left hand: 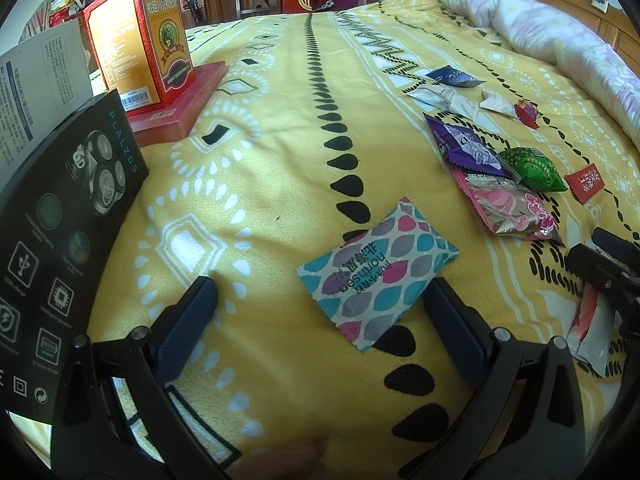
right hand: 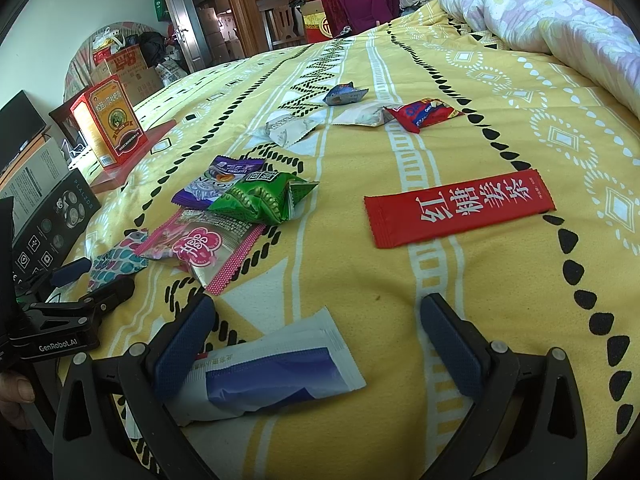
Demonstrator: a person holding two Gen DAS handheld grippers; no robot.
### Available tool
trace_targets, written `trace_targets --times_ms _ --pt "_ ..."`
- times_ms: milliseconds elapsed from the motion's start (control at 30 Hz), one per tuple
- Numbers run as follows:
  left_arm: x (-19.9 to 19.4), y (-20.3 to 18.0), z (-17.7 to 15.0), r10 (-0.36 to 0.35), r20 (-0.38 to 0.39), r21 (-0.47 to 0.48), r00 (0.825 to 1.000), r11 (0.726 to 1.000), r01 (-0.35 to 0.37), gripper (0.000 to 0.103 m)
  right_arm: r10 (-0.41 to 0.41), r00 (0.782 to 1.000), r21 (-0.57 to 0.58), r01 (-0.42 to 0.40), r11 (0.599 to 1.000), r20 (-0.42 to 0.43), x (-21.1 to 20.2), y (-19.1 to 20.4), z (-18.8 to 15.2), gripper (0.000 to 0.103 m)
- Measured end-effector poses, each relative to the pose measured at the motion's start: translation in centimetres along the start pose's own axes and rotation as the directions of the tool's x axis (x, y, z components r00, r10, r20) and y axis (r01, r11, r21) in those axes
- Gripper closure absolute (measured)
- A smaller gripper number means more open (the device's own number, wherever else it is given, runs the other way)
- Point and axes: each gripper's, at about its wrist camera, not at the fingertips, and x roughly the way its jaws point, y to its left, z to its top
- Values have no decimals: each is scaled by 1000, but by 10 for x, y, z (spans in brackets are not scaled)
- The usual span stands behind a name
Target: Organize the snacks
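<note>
Snack packets lie scattered on a yellow patterned bedspread (left hand: 280,128). My left gripper (left hand: 320,312) is open low over the bed; a teal, pink and grey leaf-patterned packet (left hand: 378,272) lies between its fingers, nearer the right one. My right gripper (right hand: 316,332) is open; a white and blue sachet (right hand: 276,368) lies between its fingers, against the left one. Ahead of it are a red sachet (right hand: 460,210), a green packet (right hand: 264,200), a purple packet (right hand: 224,180) and a pink packet (right hand: 200,244).
A black shaver box (left hand: 60,240), a white box (left hand: 36,84) and a red medicine box (left hand: 140,36) on a flat red box (left hand: 180,108) stand at the left. A rolled pink quilt (left hand: 560,40) lies at the far right. More small packets (right hand: 360,114) lie further up.
</note>
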Motion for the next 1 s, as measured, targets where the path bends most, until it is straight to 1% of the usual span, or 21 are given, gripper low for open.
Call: trace_targets --times_ms 100,233,367,400,433,567,633,700,767,800,833,867,900,933,967,1000 --pt "1 -5 0 3 -3 1 1000 1000 -3 0 -1 1000 0 1 1000 0 0 0 0 0" --pt "-8 -6 -5 -17 -9 18 1000 1000 17 0 -2 1000 -2 2 1000 -1 0 0 0 0" --pt "-25 4 -9 -117 -65 35 991 992 119 1 -6 1000 -3 6 1000 -4 3 3 -1 0" --pt "-29 6 -9 -132 -70 42 989 990 136 4 -7 1000 -4 7 1000 -4 2 -1 0 0" --pt "-33 7 -8 -143 -67 51 987 988 147 9 -9 1000 -4 9 1000 -5 3 -1 0 0" --pt "-35 1 8 -169 -57 109 984 979 174 14 -19 1000 -11 19 1000 -10 2 2 1 0" --pt "-29 -5 19 -192 -69 129 979 971 199 24 -22 1000 -12 22 1000 -10 1 2 0 0" --pt "-20 -12 26 -209 -85 156 974 963 220 27 -25 1000 -13 25 1000 -12 1 3 0 0" --pt "-10 -19 26 -204 -116 192 972 956 223 31 -33 999 -17 33 999 -14 0 5 0 0" --pt "-4 -21 24 -192 -135 207 972 954 217 38 -34 999 -18 34 999 -16 0 5 0 0" --pt "1 -22 22 -182 -143 215 973 954 210 39 -33 999 -16 33 999 -21 0 4 0 0" --pt "-1 -21 20 -184 -132 211 974 955 209 40 -33 999 -14 32 999 -25 0 4 1 0" --pt "-3 -20 19 -174 -127 209 977 958 198 53 -33 999 -15 33 999 -28 0 4 1 0" --pt "-5 -18 19 -174 -128 201 976 959 198 61 -32 999 -15 32 999 -33 0 5 2 0" --pt "-8 -16 20 -181 -132 184 975 962 204 63 -26 999 -14 25 1000 -40 -1 5 2 0" --pt "-11 -13 20 -191 -134 169 973 963 212 68 -17 999 -12 17 1000 -50 -1 4 3 0"
